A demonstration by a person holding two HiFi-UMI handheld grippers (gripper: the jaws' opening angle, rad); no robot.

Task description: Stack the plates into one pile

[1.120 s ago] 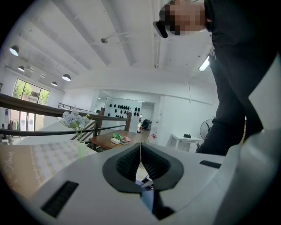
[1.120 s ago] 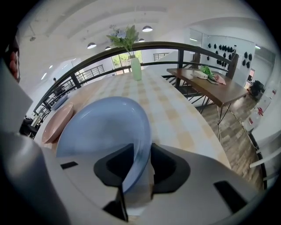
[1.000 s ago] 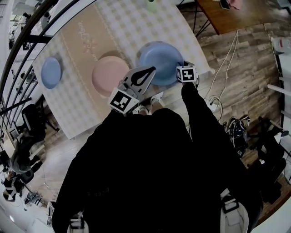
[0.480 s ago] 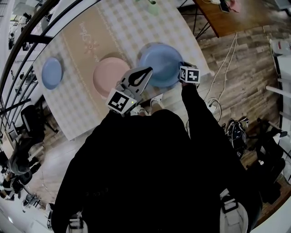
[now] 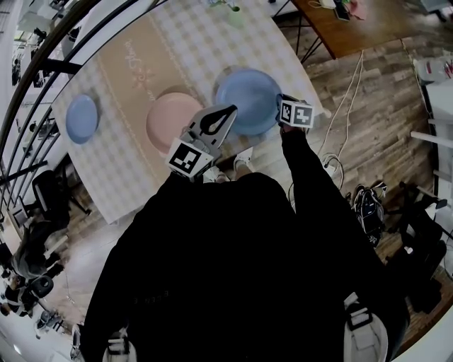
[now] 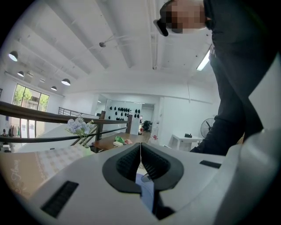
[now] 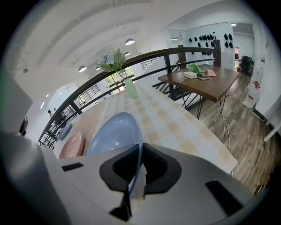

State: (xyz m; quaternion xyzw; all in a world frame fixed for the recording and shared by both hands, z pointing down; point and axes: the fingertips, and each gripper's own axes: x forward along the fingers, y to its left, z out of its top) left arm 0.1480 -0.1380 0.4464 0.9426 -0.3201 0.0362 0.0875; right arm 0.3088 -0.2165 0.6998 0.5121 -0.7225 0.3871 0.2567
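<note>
A large blue plate (image 5: 248, 101) (image 7: 115, 134) lies at the near right of the checked table (image 5: 205, 42). My right gripper (image 5: 281, 107) (image 7: 139, 163) holds its near rim; the jaws have just been closing and now pinch that rim, and the plate tilts up towards me. A pink plate (image 5: 173, 117) (image 7: 72, 145) sits to its left. A small blue plate (image 5: 81, 119) rests at the far left. My left gripper (image 5: 228, 112) (image 6: 140, 154) hovers level over the table's near edge between the pink and large blue plates, jaws shut and empty.
A green vase with flowers (image 7: 129, 88) (image 5: 236, 13) stands at the table's far side. A beige runner (image 5: 131, 60) crosses the cloth. A railing (image 7: 145, 59) runs behind, and a wooden table (image 7: 199, 81) stands to the right. Cables (image 5: 343, 113) lie on the wood floor.
The right gripper has closed on the large blue plate's near rim and risen a little with it. The left gripper has stayed where it was.
</note>
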